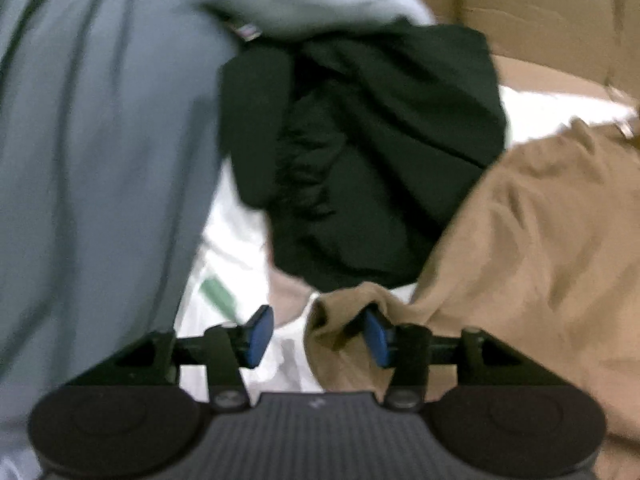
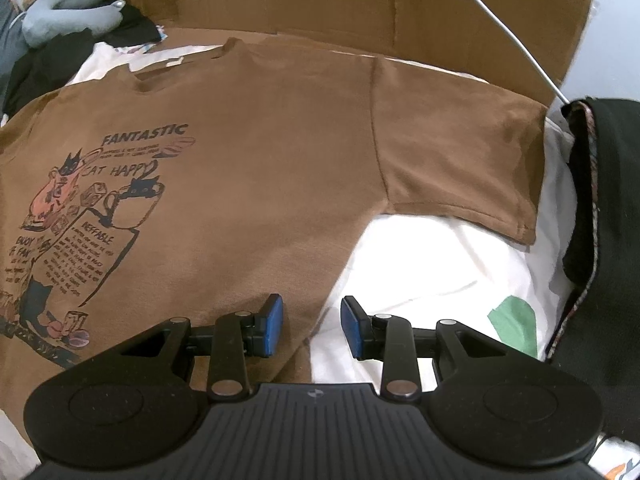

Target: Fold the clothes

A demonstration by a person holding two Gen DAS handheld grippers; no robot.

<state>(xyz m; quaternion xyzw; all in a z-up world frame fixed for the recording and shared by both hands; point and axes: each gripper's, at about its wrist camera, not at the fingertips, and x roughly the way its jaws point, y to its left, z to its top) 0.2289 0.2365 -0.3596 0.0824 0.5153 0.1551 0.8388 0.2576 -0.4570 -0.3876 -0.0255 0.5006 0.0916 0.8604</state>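
Note:
A brown T-shirt (image 2: pixel 248 168) with a cat print lies spread face up on a white sheet (image 2: pixel 432 264), its sleeve (image 2: pixel 460 152) out to the right. My right gripper (image 2: pixel 312 330) is open, just above the shirt's right side edge, holding nothing. In the left wrist view the same brown shirt (image 1: pixel 532 232) is bunched at the right. My left gripper (image 1: pixel 316 336) is open, and a fold of the shirt's edge drapes over its right fingertip (image 1: pixel 376 340).
A dark green garment (image 1: pixel 372 152) and a grey-blue garment (image 1: pixel 100 160) lie heaped ahead of the left gripper. A cardboard wall (image 2: pixel 340 4) stands behind the shirt. A black garment (image 2: pixel 608 240) lies at the right, and a grey plush toy (image 2: pixel 64 12) at the far left.

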